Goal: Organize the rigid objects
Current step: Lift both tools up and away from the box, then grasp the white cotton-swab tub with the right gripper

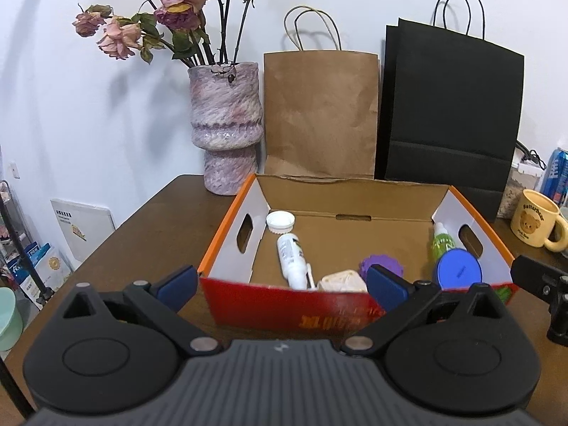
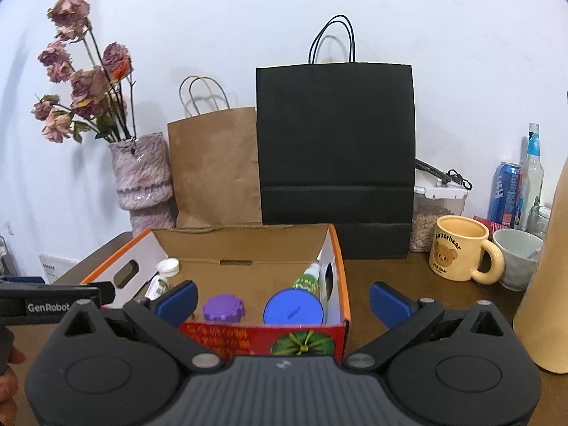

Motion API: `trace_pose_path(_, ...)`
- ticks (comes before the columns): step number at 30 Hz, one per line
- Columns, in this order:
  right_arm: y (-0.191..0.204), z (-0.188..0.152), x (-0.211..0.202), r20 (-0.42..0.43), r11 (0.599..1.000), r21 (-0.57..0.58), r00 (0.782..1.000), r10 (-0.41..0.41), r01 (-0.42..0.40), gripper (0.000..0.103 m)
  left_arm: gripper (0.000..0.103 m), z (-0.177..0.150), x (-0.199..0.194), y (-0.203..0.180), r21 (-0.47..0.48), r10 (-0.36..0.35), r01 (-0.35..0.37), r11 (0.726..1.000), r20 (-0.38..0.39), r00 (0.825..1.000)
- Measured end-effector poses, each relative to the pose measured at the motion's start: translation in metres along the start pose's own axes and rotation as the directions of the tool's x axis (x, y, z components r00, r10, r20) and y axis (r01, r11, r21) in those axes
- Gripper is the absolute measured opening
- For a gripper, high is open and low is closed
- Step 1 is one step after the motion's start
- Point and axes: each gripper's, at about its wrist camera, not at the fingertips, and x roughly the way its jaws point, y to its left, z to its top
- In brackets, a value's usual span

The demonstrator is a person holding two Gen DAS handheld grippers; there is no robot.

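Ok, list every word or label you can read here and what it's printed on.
"Butterbear": yellow mug, above the bear picture; the smaller line beneath is too small to read.
"GenRobot": side of the left gripper.
Yellow characters on the box's red front: blurred.
Blue can, white bottle, blue lid: print too small.

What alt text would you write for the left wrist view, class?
An open cardboard box on a brown table holds a white bottle, white cap, green bottle and blue lid. The left gripper, jaws open, is empty.
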Motion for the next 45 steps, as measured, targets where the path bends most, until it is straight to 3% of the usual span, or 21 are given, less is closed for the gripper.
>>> trace_pose_path(19, 0.023, -0.048, -0.028, -0.102, 0.996, -0.086, 0.995, -0.005, -0.003, 0.103, 0.103, -0.038, -0.031, 0.021, 0.042, -0.008, 0.01, 0.999, -0.04, 0.999)
trace_pose_path(32, 0.036, -0.075, -0.017, -0.163, 0.997, -0.05, 0.985, -0.058, 0.05, 0.103, 0.103, -0.064, -0.028, 0.035, 0.039, -0.045, 0.047, 0.998, -0.058, 0.997)
trace_pose_path(38, 0.053, -0.074, -0.003, -0.169, 0.992, -0.009, 0.978, -0.122, 0.122, 0.103, 0.103, -0.067, -0.021, 0.042, 0.025, -0.033, 0.035, 0.999, -0.069, 0.997)
trace_pose_path(45, 0.059, -0.074, 0.019, -0.211, 0.969, 0.036, 0.95, -0.23, 0.243, 0.103, 0.103, -0.066, -0.018, 0.056, -0.006, -0.024, 0.024, 1.0, -0.071, 0.997)
